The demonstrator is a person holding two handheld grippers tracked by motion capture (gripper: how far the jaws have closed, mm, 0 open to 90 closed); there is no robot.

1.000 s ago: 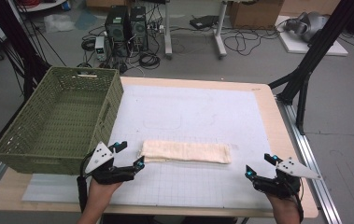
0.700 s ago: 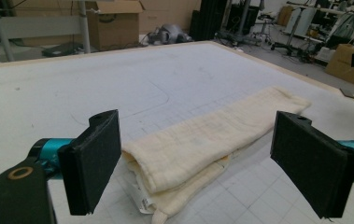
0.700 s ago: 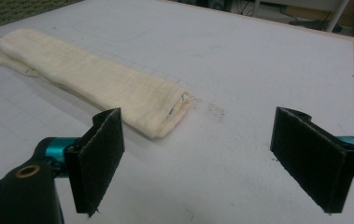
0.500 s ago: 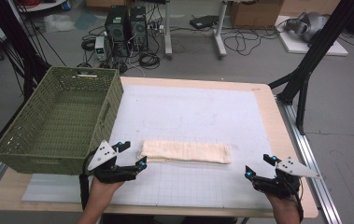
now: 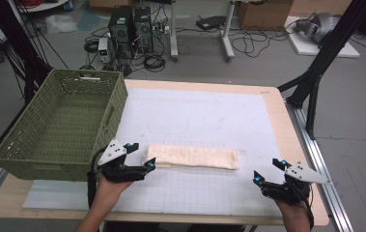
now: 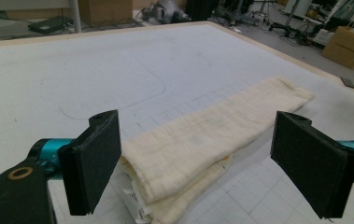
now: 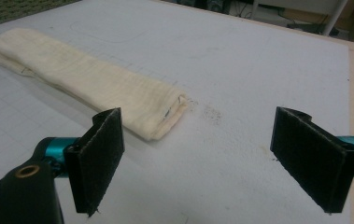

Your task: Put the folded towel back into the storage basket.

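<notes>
The high view takes in a green woven basket (image 5: 60, 125) on the surface's left edge. The left tool view shows small tags at the near end of the folded cream towel (image 6: 202, 144). The towel lies as a long flat strip on the white gridded mat (image 5: 204, 121). The left tool (image 5: 139, 155) sits at its left end, wide open, empty. The right tool (image 5: 269, 170) rests apart near the right corner, equally spread, holding nothing.

A lab: black desktop computer towers (image 5: 131, 26) and tangled black cables (image 5: 248, 46) lie on the grey floor, beside brown cardboard boxes (image 5: 261, 10).
</notes>
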